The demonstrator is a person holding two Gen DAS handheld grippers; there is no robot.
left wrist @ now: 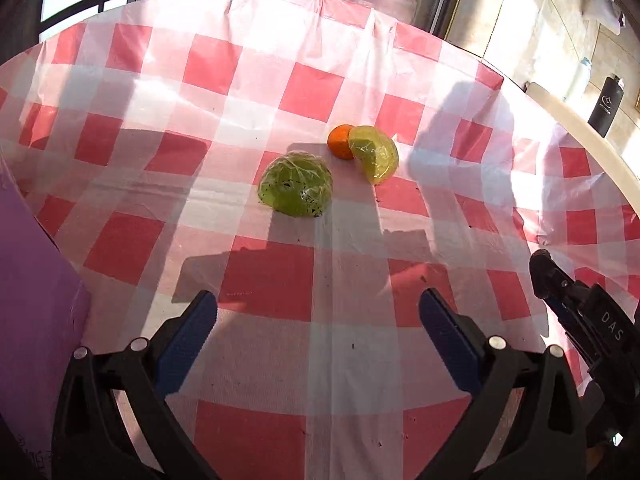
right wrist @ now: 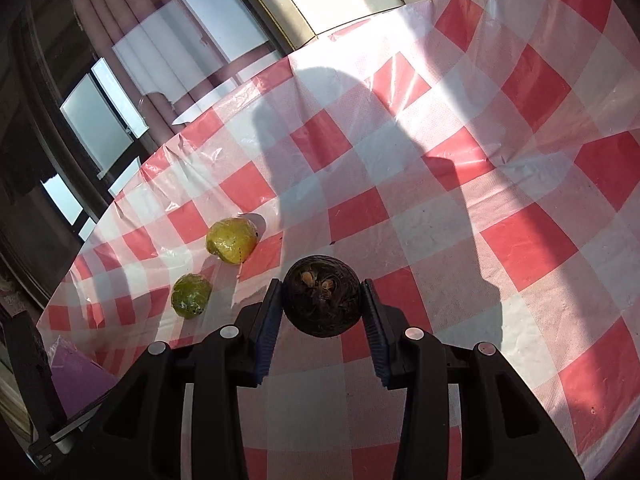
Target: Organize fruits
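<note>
On the red-and-white checked tablecloth (left wrist: 304, 84) lie a green wrapped fruit half (left wrist: 295, 189), a yellow wrapped fruit half (left wrist: 374, 154) and a small orange (left wrist: 340, 142) touching the yellow one. My left gripper (left wrist: 318, 312) is open and empty, held short of the fruits. My right gripper (right wrist: 322, 300) is shut on a dark brown round fruit (right wrist: 322, 301), held above the cloth. The green half (right wrist: 191, 295) and the yellow half (right wrist: 231, 245) lie to its left. The right gripper also shows at the right edge of the left wrist view (left wrist: 576, 300).
A purple box (left wrist: 32, 300) stands at the left table edge, also in the right wrist view (right wrist: 76, 376). A black bottle (left wrist: 606, 106) stands beyond the table at the right. Windows and curtains lie behind the far edge.
</note>
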